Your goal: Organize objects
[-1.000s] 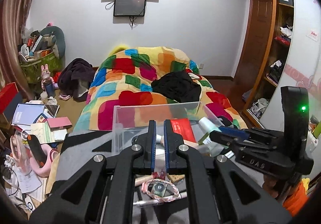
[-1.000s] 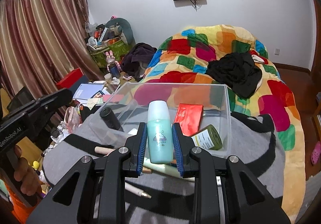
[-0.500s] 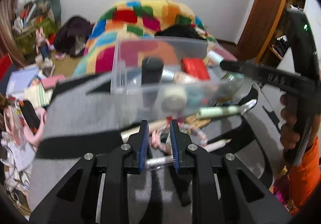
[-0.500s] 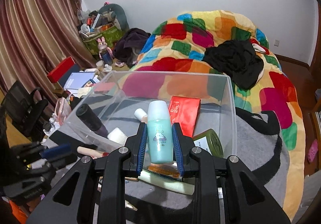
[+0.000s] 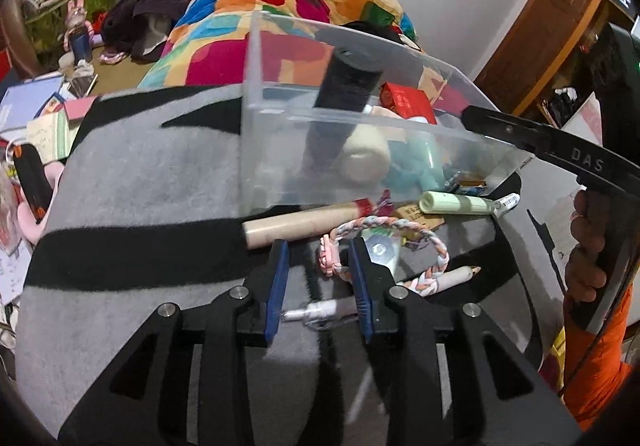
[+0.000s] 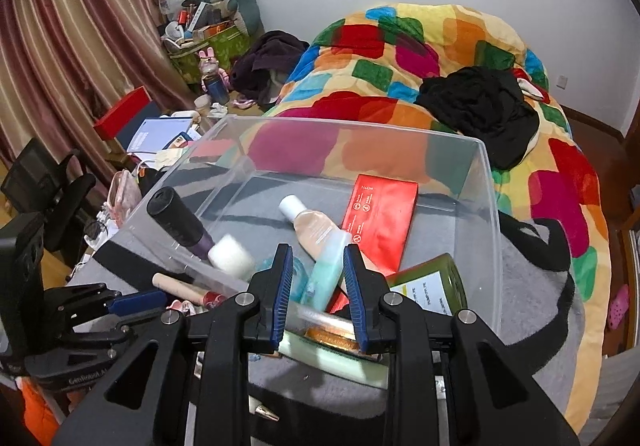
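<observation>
Left gripper (image 5: 316, 278) opening over braided bracelet (image 5: 384, 242) near clear bin's (image 6: 494, 206) front edge, right gripper (image 6: 316, 278) parted around teal bottle (image 6: 326, 274), unclear whether pressing it.

Left gripper (image 5: 316, 270) dropped from above clear plastic bin (image 5: 360, 42) to grey blanket in front of bin, jaws opening around braided pink-white bracelet (image 5: 384, 246). Right gripper (image 6: 316, 270) carried teal plastic bottle (image 6: 326, 274) down into bin; bottle tilted.
</observation>
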The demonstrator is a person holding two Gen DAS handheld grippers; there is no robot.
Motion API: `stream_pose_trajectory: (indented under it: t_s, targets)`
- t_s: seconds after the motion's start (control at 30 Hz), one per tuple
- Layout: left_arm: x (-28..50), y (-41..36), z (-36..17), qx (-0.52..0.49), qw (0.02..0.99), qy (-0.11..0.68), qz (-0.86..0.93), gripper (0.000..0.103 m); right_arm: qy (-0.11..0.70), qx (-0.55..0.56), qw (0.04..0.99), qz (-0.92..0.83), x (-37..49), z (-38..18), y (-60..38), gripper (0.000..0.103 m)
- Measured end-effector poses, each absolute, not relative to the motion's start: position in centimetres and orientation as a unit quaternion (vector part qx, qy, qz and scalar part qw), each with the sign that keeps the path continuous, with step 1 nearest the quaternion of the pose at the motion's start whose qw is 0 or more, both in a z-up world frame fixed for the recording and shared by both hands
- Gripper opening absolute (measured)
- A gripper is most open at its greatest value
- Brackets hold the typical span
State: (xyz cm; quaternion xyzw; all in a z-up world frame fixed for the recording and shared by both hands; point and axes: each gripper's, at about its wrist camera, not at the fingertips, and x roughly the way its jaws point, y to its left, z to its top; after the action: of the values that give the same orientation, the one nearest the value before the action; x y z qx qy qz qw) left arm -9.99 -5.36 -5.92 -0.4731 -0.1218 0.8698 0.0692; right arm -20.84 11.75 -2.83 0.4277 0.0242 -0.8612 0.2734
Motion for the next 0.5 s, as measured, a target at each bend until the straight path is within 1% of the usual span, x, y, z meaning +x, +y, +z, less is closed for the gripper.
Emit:
stream_pose_trajectory:
  t_s: [0.13,0.23,0.33,0.43,0.5]
  targets:
    - [-9.8,-6.1,-6.3,-0.476,0.061,-0.125,0.868,0.03,0.026,0.418,0.276,-0.865,-20.0,-2.3,11.9,0.027]
    - [-10.0,-5.2,-6.2,-0.476,0.052,-0.103,0.872,0.029,0.023,0.408,0.282,-0.868,-19.2,-1.8,12.1,0.03]
    - [-10.1,-4.1,-6.1,-0.473,0.044,-0.073,0.877,0.011,0.027,0.397,0.284,-0.872,-18.2,-1.2,12.4,0.03]
    - [-9.7,-3.6,-5.9,-0.467,0.041,-0.063,0.881,0.011,0.038,0.384,0.281,-0.879,-17.2,-0.8,12.8,0.031]
    - [-9.3,-3.5,-5.3,-0.46,0.042,-0.065,0.884,0.011,0.044,0.377,0.277,-0.883,-16.5,-0.6,13.3,0.033]
